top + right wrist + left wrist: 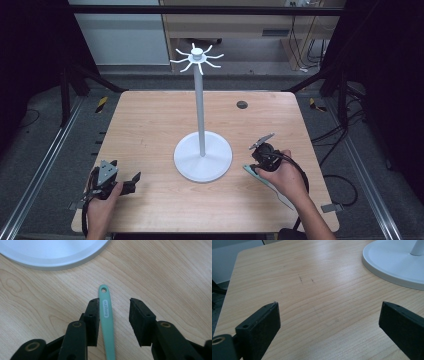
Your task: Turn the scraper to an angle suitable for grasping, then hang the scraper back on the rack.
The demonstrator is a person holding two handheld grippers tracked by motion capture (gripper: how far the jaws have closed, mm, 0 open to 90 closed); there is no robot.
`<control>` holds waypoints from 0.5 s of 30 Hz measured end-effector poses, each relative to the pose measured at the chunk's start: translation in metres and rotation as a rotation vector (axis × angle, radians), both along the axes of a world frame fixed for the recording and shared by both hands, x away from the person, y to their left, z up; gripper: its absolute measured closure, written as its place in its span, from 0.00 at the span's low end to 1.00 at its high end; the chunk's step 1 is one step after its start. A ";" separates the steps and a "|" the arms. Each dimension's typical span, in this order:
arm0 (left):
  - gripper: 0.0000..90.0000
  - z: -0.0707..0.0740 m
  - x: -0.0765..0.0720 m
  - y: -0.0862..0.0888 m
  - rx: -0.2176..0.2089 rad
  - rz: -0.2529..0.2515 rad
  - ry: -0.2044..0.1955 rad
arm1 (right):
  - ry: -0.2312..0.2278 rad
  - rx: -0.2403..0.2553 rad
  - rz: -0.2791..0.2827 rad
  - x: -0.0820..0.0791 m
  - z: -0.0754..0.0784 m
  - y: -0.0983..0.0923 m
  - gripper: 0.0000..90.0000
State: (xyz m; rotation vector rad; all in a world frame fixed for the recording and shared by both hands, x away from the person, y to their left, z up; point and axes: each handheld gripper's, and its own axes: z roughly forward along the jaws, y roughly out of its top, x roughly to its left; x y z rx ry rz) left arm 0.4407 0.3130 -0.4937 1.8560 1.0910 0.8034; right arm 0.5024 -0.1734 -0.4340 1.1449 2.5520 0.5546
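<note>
your right gripper [113,315] stands half open over the teal utensil handle [107,322], the near pad beside it, perhaps touching; close off-centre and it may skid toward the hook stand [202,157]. it lies flat near the table [150,125]'s right edge, your hand angled down. your left gripper [329,322] gapes empty near the front-left corner.

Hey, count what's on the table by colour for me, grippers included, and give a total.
White: 1, the hook stand
Teal: 1, the utensil handle
Black: 2, the left gripper and right gripper
Total: 4
</note>
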 end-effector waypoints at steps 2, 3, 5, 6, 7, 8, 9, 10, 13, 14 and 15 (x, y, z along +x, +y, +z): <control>0.04 0.000 0.000 0.000 -0.002 0.000 0.001 | 0.014 -0.010 0.013 0.002 -0.002 0.002 0.64; 0.04 0.000 0.000 0.000 -0.002 0.000 0.001 | 0.018 -0.010 0.011 0.003 -0.003 0.003 0.63; 0.04 0.000 0.000 0.000 0.000 -0.002 0.002 | 0.025 -0.011 0.012 0.004 -0.004 0.003 0.62; 0.04 0.000 0.000 -0.001 0.001 -0.003 0.003 | 0.028 -0.012 0.015 0.005 -0.004 0.003 0.62; 0.04 -0.001 0.000 -0.001 0.001 -0.004 0.004 | 0.034 -0.017 0.014 0.006 -0.004 0.003 0.62; 0.04 -0.001 0.000 -0.001 0.001 -0.004 0.004 | 0.034 -0.017 0.014 0.006 -0.004 0.003 0.62; 0.04 -0.001 0.000 -0.001 0.003 -0.003 0.003 | 0.047 -0.020 0.015 0.007 -0.004 0.003 0.62; 0.04 -0.001 0.000 -0.001 0.004 -0.003 0.004 | 0.050 -0.020 0.010 0.008 -0.004 0.003 0.62; 0.04 -0.001 0.000 -0.001 0.003 -0.001 0.003 | 0.055 -0.027 0.017 0.010 -0.004 0.004 0.61; 0.04 -0.001 0.000 -0.001 0.001 -0.002 0.005 | 0.059 -0.027 0.013 0.010 -0.004 0.004 0.61; 0.04 -0.001 0.000 -0.001 0.001 -0.002 0.004 | 0.064 -0.027 0.010 0.010 -0.004 0.005 0.61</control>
